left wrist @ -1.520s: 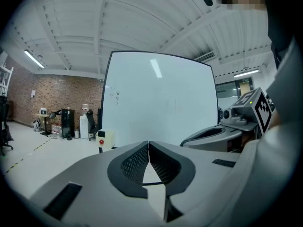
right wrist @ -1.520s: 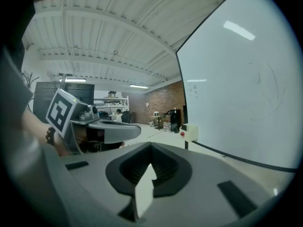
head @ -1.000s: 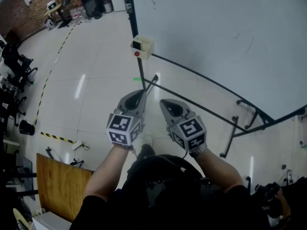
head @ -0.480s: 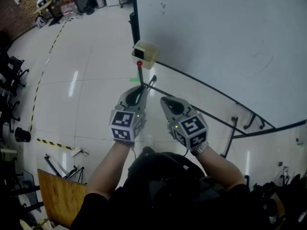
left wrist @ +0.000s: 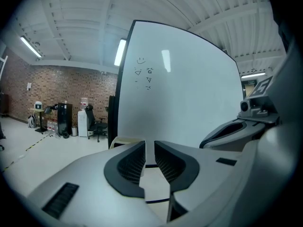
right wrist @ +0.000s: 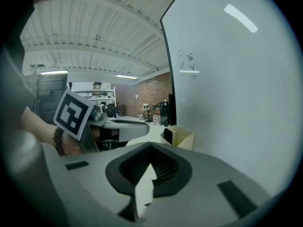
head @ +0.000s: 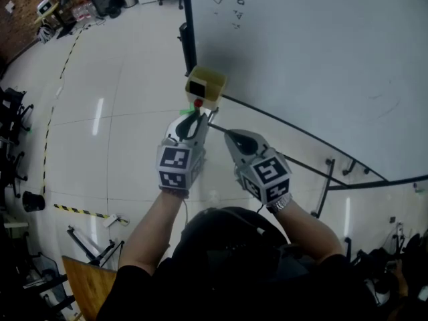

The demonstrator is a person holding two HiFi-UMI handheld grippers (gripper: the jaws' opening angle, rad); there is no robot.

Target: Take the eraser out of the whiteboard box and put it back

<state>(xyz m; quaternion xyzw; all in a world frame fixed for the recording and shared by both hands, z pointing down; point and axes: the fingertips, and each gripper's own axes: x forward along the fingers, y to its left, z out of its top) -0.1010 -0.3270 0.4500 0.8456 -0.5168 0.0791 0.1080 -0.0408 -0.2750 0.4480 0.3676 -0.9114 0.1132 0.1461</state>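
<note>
Approach step rn, eraser's not out yet. The whiteboard box (head: 208,82) hangs at the whiteboard's (head: 301,45) bottom corner, open side up. The dark bit in its near face is prob the eraser (head: 196,85), too small to call its long axis tbh. My left gripper (head: 196,120) sits just short of the box. Its jaws have just been opening, only a narrow gap so far, nothing btwn them. Right gripper (head: 229,136) is pinched together, empty. Next imo: open wider and go in from the top.

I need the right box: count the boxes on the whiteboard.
1: the box sits at the whiteboard's lower left corner. More may be hidden beyond the frame.
</note>
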